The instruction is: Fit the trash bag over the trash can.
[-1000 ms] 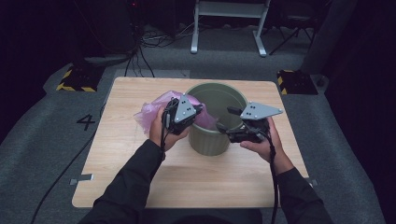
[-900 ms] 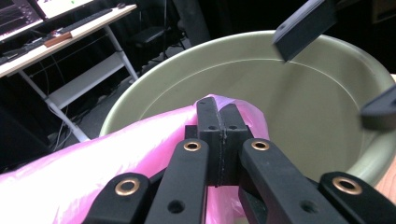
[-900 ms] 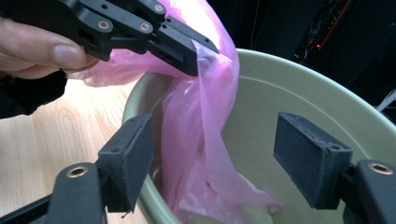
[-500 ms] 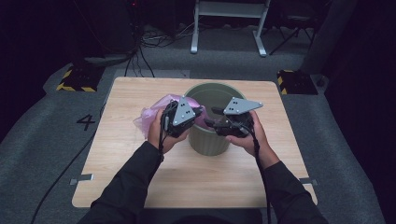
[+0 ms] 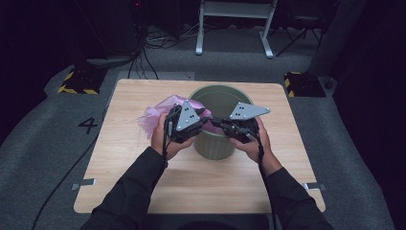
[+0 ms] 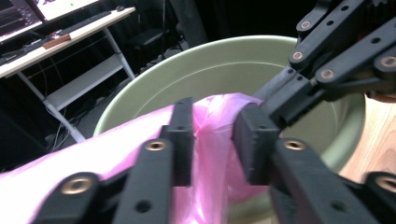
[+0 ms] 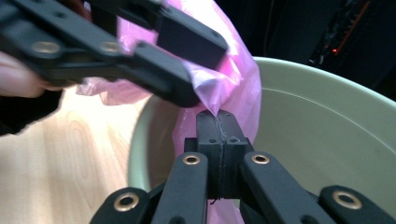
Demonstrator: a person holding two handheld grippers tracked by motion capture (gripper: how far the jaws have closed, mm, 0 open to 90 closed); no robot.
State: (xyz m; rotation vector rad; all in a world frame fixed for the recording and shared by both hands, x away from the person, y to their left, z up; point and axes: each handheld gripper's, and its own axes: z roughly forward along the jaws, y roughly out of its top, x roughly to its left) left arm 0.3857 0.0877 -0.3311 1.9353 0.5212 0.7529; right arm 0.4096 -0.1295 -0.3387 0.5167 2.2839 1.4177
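Where grey carpet spreads, wooden table (image 5: 143, 191) bears bin (image 5: 218, 143).

The high view is looking forward and down on the whole surface (image 5: 143, 191) from above the person's side. Both gripper views are sitting super close, facing each other across the green bin's (image 6: 224, 65) rim and sharing the pink bag (image 7: 233, 79).

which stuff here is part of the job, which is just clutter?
In the job: pink bag, green bin, left claw, right claw.
Lying about: desk, metal stand, floor cables, yellow-black blocks.
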